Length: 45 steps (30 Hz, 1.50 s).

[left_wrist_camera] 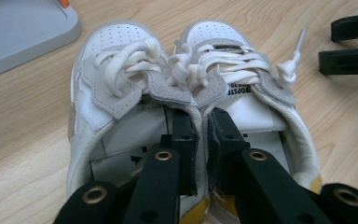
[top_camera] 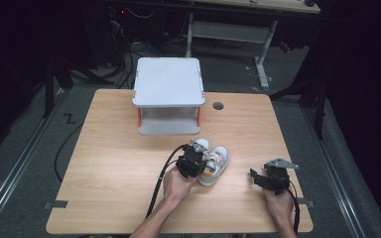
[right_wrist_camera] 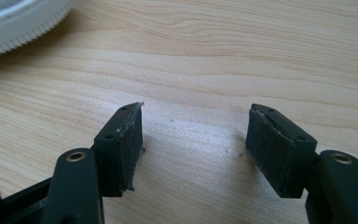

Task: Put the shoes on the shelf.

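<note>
A pair of small white sneakers (top_camera: 217,161) with white laces and yellow heel soles stands side by side on the wooden table (top_camera: 114,158). My left gripper (left_wrist_camera: 200,122) has one jaw inside each shoe, and they pinch the two touching inner collars together. The left shoe (left_wrist_camera: 121,56) and right shoe (left_wrist_camera: 226,39) point away from the camera. In the high view my left gripper (top_camera: 194,159) sits over the shoes' heels. To the right of the shoes, my right gripper (top_camera: 257,178) rests low over bare wood, open (right_wrist_camera: 196,135) with nothing between its jaws.
A grey two-level shelf (top_camera: 167,82) with orange posts stands at the table's far middle, its base (left_wrist_camera: 18,28) just beyond the shoes. A round cable hole (top_camera: 218,105) lies right of it. A white ribbed sole edge (right_wrist_camera: 14,23) borders the right gripper view.
</note>
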Each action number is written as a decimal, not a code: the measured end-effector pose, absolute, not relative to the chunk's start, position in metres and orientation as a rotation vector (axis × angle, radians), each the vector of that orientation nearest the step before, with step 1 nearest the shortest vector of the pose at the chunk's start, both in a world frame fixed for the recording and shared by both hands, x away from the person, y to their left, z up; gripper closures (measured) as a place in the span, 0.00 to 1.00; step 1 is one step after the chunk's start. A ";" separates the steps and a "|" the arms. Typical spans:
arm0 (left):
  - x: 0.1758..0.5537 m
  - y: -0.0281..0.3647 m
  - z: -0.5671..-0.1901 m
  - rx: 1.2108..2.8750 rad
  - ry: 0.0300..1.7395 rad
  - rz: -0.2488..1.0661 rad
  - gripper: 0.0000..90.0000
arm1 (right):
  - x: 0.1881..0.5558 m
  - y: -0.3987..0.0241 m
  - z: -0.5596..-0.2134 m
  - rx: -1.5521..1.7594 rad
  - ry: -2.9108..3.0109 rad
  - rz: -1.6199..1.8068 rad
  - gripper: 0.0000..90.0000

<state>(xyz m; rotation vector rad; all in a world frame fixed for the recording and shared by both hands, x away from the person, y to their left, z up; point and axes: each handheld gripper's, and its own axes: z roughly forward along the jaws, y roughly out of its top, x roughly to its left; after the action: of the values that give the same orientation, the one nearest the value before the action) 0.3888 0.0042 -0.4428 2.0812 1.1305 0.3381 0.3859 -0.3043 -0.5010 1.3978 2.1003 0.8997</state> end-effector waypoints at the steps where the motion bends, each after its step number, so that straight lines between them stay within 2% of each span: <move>1: 0.388 0.006 -0.442 2.078 1.128 0.339 0.91 | 0.386 -0.304 -0.501 1.398 2.100 0.900 0.40; 18: 0.385 0.045 -0.426 2.039 1.141 0.356 0.91 | 0.386 -0.304 -0.501 1.398 2.101 0.900 0.40; 26: 0.391 0.072 -0.418 1.956 1.204 0.398 0.91 | 0.386 -0.304 -0.501 1.398 2.102 0.900 0.39; 45: 0.448 0.101 -0.430 1.897 1.390 0.568 0.91 | 0.386 -0.304 -0.501 1.397 2.102 0.900 0.40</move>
<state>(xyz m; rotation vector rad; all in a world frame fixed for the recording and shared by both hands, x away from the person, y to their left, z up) 0.4477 0.1005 -0.4301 1.8971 1.3899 0.5675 0.3858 -0.3041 -0.5010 1.3971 2.1021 0.9002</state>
